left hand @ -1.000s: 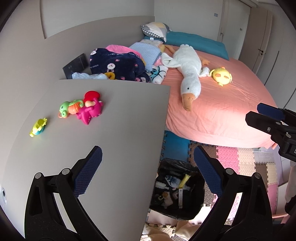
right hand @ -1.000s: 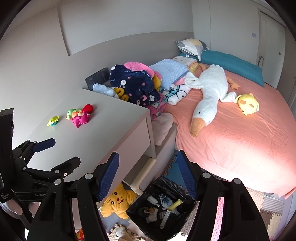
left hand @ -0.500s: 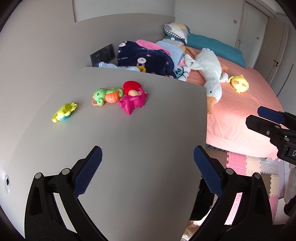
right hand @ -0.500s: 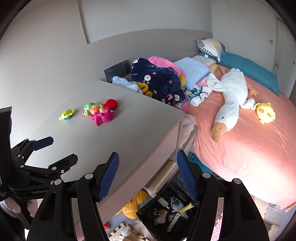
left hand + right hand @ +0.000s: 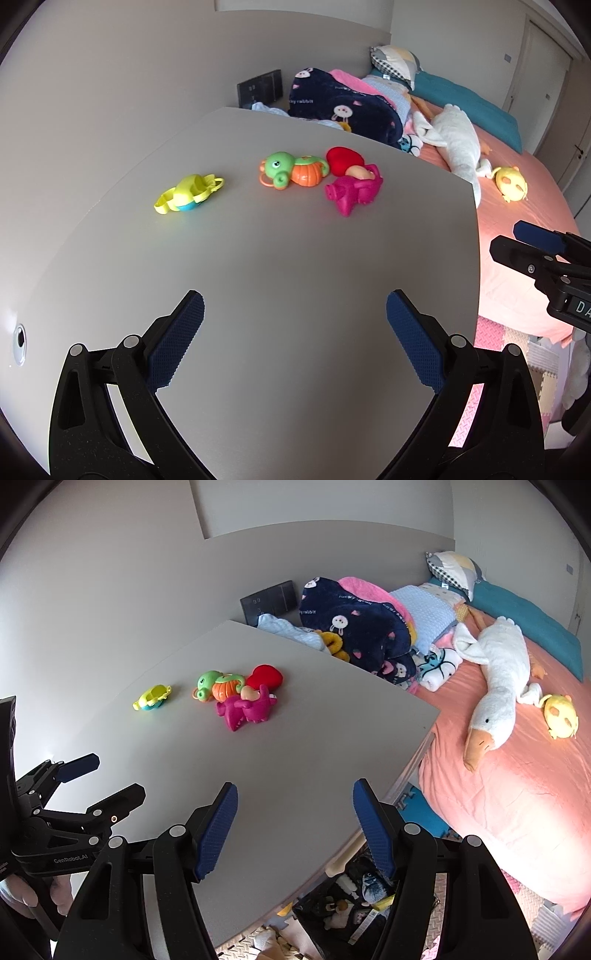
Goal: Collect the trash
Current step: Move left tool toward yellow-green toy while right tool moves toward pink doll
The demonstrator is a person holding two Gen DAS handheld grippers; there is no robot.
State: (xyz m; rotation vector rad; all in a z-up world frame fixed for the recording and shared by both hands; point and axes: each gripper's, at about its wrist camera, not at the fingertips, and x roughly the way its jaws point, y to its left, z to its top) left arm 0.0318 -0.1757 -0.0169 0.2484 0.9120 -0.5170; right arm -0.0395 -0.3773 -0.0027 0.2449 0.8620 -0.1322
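The left gripper point(image 5: 294, 308) hangs over the smooth grey table point(image 5: 295, 258). Its two blue bumpy pads stand wide apart with nothing between them. The right gripper point(image 5: 294, 799) is over the same table, nearer the edge by the bed. Its blue pads are apart too, and they hold nothing.

The trash sits in a black bag point(image 5: 354, 904) on the floor, low down past the table edge, just under the right gripper's pads. It shows only in the right view. Small bits lie inside it: white pieces, a yellow piece and a bluish wrapper. They are too small to name.

On the table, well ahead of both grippers, lie shiny plastic toys. A yellow and blue toy point(image 5: 188, 192) lies alone on the left. Beside it is a green and orange toy point(image 5: 291, 170) with a round head. It touches a red rounded toy point(image 5: 343, 158) and a bright pink toy point(image 5: 352, 190), all bunched together.

Past the table is a bed with a soft pink cover point(image 5: 517, 794). A long fluffy white goose point(image 5: 495, 686) with an orange beak lies on it, next to a small yellow plush point(image 5: 559, 714). A dark blue fuzzy blanket point(image 5: 354, 627) with bunnies is heaped at the head of the bed.
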